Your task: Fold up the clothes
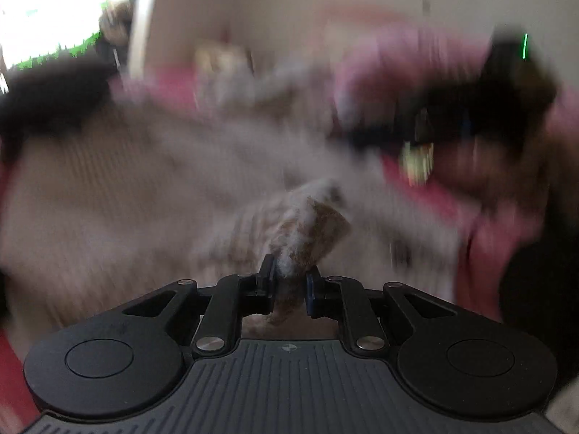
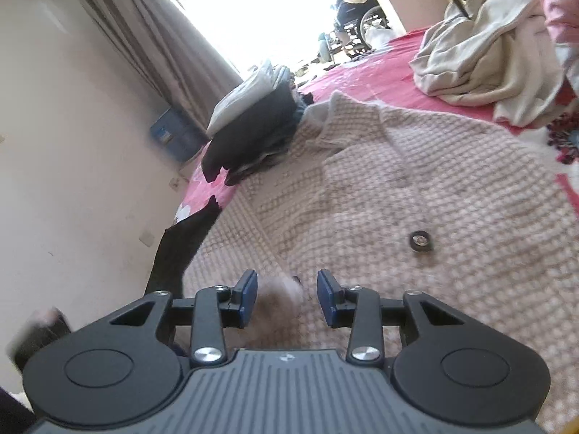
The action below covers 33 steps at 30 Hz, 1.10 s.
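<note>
Beige knit garment (image 1: 300, 228) pinched in left tool (image 1: 287, 278).

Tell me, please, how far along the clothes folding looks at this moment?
Done: a folded stack sits at the bed's edge. In hand: the left gripper pinches a fold of the checked knit garment, which lies spread out; the right gripper is open over it. Left: the cream pile is still crumpled.

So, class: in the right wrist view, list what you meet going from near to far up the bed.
Right tongs → black button on the knitted sweater → dark folded pile → wheelchair in the bright doorway.
</note>
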### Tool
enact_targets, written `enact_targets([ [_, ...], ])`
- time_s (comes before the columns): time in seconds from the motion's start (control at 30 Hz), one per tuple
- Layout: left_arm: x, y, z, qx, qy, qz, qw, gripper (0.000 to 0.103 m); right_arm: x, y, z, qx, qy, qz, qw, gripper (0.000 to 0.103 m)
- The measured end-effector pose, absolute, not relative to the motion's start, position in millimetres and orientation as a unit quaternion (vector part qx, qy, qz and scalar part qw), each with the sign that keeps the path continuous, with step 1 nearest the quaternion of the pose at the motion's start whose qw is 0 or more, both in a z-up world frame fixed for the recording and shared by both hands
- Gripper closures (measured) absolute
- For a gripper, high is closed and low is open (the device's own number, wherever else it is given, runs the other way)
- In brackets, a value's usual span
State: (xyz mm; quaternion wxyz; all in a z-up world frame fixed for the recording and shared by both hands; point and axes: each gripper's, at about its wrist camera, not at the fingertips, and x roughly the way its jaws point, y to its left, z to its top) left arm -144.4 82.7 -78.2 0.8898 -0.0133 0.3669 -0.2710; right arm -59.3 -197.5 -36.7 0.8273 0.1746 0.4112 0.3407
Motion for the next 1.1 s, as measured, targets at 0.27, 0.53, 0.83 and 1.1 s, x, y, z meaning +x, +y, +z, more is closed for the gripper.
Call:
enact_targets([
  [0.27, -157.8, 112.9, -87.8, -0.064, 0.454, -0.301, 0.836, 0.055, -44.9, -172.9, -86.1, 0.173, 0.478, 0.368, 0.779, 0.053],
  [0.53, -141.5, 163.0, -119.3, -0.327, 0.512, -0.267, 0.748, 0.049, -35.0, -158.0, -132.3, 0.178, 0.573, 0.367, 0.711, 0.053],
  [0.83, -118.3, 157.0, -147.2, -0.398, 0.534, -0.236, 0.708, 0.059, -45.3, -150.6, -156.9, 0.206, 0.607, 0.363, 0.676, 0.060],
  [1.1, -131.8, 155.6, -112.0, -0.302, 0.504, -0.285, 0.757, 0.085, -75.3, -152.3, -130.4, 0.184, 0.568, 0.388, 0.702, 0.087],
])
